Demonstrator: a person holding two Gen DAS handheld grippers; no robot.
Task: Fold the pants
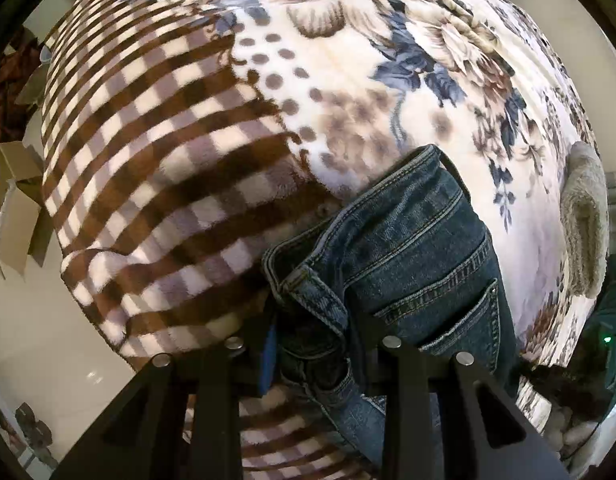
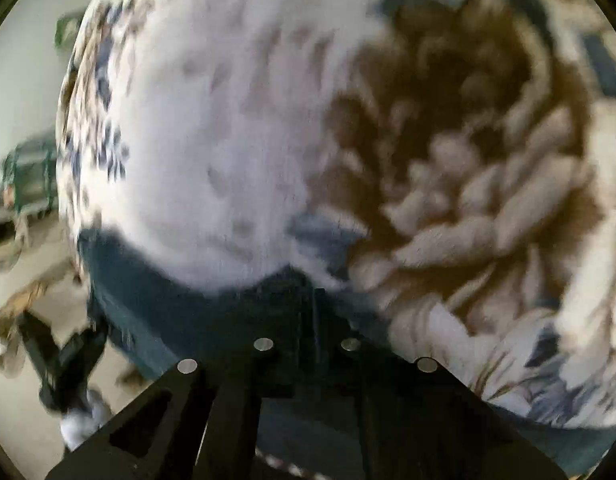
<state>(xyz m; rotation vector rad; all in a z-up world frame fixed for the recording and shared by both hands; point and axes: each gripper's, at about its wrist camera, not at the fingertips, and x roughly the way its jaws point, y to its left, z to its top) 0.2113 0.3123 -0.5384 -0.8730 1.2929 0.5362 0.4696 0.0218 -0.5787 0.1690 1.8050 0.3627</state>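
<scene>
On blanket | jeans waistband-up, lengthwise | both jaws clamp denim

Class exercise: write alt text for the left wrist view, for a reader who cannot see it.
The left gripper is shut on the waistband of dark blue jeans, back pocket showing, lying on a fleece blanket. The blanket is brown-and-cream checked on the left, floral with blue leaves on the right. Cardboard boxes stand on the pale floor at the left edge.

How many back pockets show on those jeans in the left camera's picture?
1: a stitched back pocket on the jeans, low right of centre, beside the left gripper. A second may be hidden in the fold.
</scene>
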